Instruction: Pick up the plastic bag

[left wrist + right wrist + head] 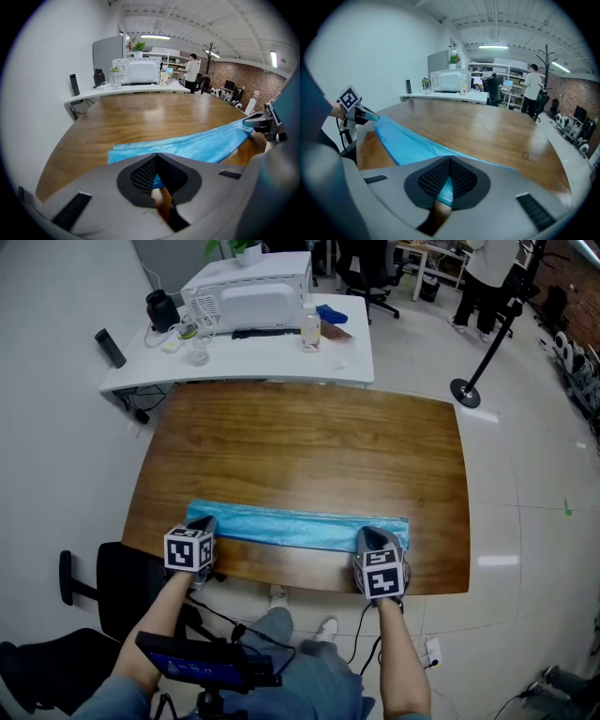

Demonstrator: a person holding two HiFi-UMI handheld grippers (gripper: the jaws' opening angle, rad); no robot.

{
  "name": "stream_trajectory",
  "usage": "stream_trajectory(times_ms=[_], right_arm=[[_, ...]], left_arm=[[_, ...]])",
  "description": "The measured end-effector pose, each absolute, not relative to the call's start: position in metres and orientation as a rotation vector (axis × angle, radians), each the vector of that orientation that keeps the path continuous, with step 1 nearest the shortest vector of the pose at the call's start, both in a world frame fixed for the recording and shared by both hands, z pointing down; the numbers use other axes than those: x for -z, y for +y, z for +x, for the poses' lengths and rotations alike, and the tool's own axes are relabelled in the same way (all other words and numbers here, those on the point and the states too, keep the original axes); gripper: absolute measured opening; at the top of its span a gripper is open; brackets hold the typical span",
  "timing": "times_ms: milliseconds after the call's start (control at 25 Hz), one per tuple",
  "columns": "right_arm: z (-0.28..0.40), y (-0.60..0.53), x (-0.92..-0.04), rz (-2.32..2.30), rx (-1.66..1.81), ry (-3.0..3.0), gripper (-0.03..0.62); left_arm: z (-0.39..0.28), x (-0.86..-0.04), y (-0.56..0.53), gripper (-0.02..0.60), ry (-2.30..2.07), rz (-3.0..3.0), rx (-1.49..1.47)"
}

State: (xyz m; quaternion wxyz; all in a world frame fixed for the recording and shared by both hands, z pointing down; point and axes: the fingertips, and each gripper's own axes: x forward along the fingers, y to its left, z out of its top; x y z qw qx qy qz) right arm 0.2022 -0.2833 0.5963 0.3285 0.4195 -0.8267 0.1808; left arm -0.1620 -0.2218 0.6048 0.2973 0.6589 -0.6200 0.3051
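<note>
The left gripper (202, 523) and right gripper (372, 538) clench their jaws on the blue plastic bag (291, 526) at its ends. It spans the tabletop (300, 446) along the near edge.

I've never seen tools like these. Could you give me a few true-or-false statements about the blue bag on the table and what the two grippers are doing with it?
1. The plastic bag is blue. True.
2. The left gripper and the right gripper are each shut on one end of it. True.
3. It lies along the far edge of the wooden table. False: it lies along the near edge, by the person.
4. It is crumpled into a ball. False: it stretches as a long strip between the grippers.
</note>
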Motion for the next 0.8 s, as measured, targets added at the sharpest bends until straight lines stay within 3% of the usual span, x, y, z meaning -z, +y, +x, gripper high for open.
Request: stream_trajectory(times_ms=[800], right_arm=[[0.162, -0.212, -0.463, 0.857, -0.297, -2.711, 0.003]], left_arm=[[0.006, -0.446, -0.183, 0.008, -1.725, 2.183, -0.359]])
